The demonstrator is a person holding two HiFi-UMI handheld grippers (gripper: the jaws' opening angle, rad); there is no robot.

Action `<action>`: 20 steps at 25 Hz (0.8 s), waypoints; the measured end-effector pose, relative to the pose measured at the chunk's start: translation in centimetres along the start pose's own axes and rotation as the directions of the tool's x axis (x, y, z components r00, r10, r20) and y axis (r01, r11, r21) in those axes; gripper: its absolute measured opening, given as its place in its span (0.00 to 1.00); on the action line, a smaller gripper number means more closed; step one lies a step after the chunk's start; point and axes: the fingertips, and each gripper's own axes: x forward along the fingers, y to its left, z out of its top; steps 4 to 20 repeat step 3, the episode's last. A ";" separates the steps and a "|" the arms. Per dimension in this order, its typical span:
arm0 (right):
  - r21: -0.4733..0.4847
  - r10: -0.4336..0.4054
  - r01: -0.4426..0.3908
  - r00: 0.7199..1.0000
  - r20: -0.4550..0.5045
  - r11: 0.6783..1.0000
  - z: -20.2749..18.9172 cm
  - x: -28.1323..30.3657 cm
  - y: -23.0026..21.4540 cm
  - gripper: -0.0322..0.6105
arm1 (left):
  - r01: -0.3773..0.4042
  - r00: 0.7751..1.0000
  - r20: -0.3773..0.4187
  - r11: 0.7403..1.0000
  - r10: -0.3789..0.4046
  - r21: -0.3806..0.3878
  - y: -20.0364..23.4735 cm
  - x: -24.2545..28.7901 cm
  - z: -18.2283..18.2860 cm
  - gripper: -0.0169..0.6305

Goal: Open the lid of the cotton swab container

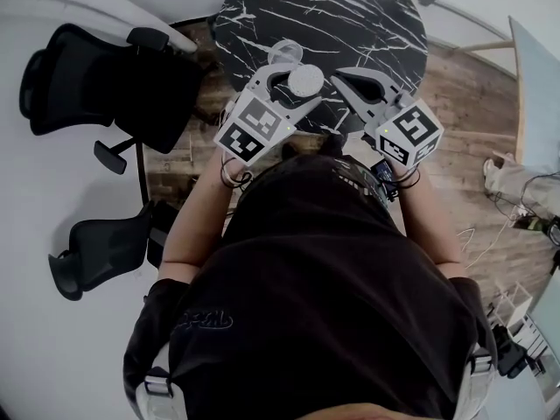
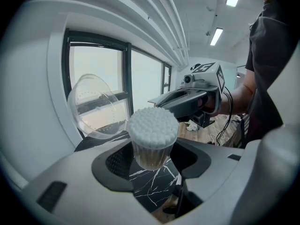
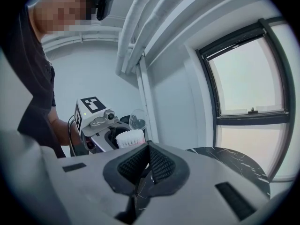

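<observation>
Gripping the clear cotton swab container (image 2: pixel 151 150) by its sides, the left tool (image 2: pixel 151 162) holds it over the black marble table (image 1: pixel 350 16). White swabs (image 2: pixel 153 125) pack it full to the rim. Its transparent lid (image 2: pixel 96 108) stands swung open, tilted beside the rim. The right tool (image 3: pixel 149 165), jaws pressed together on nothing, hangs near.

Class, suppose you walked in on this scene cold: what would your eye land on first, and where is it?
The cotton swab container, packed with white tips, sits clamped in the left gripper above the black marble table, its clear lid swung open to the upper left in the left gripper view. Beside it, the right gripper is shut and empty.
</observation>
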 end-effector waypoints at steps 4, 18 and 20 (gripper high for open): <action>0.002 -0.010 0.010 1.000 0.000 1.000 0.0 0.2 0.1 0.09 | 0.006 1.000 -0.005 1.000 -0.006 0.014 0.0 -0.1 -0.1 0.42; 0.002 -0.010 0.010 1.000 0.000 1.000 0.0 0.2 0.1 0.09 | 0.006 1.000 -0.005 1.000 -0.006 0.014 0.0 -0.1 -0.1 0.42; 0.002 -0.010 0.010 1.000 0.000 1.000 0.0 0.2 0.1 0.09 | 0.006 1.000 -0.005 1.000 -0.006 0.014 0.0 -0.1 -0.1 0.42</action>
